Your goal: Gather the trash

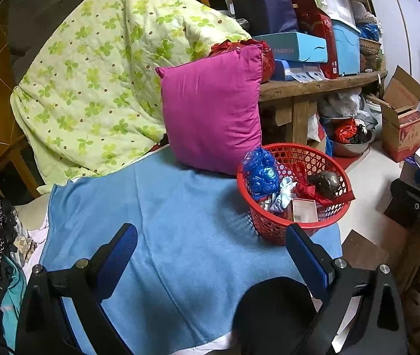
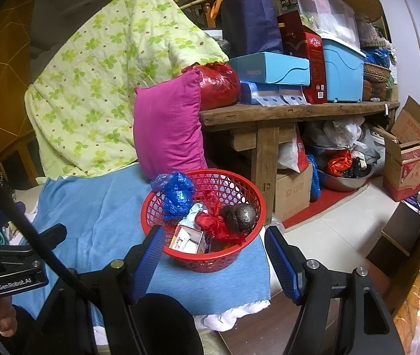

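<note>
Trash sat in a red basket (image 2: 202, 254) on the blue cloth (image 1: 162, 224), just in front of a pink pillow (image 1: 212, 112): a blue plastic bag (image 2: 175, 195), red wrapper (image 2: 215, 226), dark round lump (image 2: 238, 216), small white box (image 2: 189, 239). Left tool (image 1: 212, 245) hung wide open over the cloth, holding nothing. Right tool (image 2: 214, 251) was also wide open and empty, its fingers either side of the basket's near rim.

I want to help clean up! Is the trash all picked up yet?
Nearly. The red basket already holds a blue bag, red wrapper, small box and a dark lump. Both tools, left and right, are open and empty. No loose trash shows on the blue cloth.
</note>
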A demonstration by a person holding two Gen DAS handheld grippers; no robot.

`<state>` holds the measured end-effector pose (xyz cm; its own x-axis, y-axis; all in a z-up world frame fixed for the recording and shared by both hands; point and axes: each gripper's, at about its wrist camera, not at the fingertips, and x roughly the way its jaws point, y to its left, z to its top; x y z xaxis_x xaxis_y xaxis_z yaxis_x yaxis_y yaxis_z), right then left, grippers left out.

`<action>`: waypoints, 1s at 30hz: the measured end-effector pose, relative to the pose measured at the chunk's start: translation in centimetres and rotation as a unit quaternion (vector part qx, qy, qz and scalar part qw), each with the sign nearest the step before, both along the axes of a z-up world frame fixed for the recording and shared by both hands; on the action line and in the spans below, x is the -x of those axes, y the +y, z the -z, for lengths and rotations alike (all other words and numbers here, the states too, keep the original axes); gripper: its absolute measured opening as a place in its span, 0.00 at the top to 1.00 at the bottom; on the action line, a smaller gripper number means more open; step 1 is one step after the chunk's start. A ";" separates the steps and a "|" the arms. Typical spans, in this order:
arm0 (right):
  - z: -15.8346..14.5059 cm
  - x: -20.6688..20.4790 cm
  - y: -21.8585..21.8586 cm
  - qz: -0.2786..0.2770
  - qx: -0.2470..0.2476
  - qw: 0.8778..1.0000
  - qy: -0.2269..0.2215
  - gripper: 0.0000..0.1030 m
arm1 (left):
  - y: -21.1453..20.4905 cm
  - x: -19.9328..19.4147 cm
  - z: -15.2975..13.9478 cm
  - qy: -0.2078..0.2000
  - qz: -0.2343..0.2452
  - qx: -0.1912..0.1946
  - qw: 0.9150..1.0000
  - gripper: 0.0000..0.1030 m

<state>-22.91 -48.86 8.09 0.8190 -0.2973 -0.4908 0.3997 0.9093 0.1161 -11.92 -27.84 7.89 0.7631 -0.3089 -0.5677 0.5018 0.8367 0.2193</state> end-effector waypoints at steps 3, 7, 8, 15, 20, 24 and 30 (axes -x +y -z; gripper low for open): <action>0.0 -0.1 0.1 -0.002 0.001 1.000 0.000 0.29 | -0.1 -0.2 0.2 -0.001 -0.002 -0.001 1.000 0.03; 0.0 -0.2 0.1 -0.002 0.001 1.000 0.001 0.29 | -0.2 -0.3 0.5 -0.002 -0.003 -0.002 1.000 0.03; 0.0 -0.2 0.1 -0.002 0.001 1.000 0.001 0.29 | -0.2 -0.3 0.5 -0.002 -0.003 -0.002 1.000 0.03; 0.2 -0.3 0.3 -0.002 -0.002 1.000 0.005 0.29 | -0.1 -0.5 0.8 -0.003 -0.003 -0.003 1.000 0.03; 0.2 -0.6 0.5 -0.006 0.000 1.000 0.008 0.29 | -0.2 -0.7 1.1 -0.002 -0.006 -0.002 1.000 0.03; 0.3 -0.7 0.6 -0.007 0.000 1.000 0.008 0.29 | -0.1 -0.8 1.2 -0.001 -0.007 -0.001 1.000 0.03; 0.3 -0.7 0.6 -0.008 -0.001 1.000 0.009 0.29 | -0.1 -0.9 1.3 0.000 -0.008 -0.001 1.000 0.03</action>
<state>-22.18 -48.21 7.76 0.8145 -0.2833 -0.5063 0.3868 0.9156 0.1099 -11.01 -27.96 6.61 0.7682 -0.2957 -0.5678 0.4881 0.8445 0.2206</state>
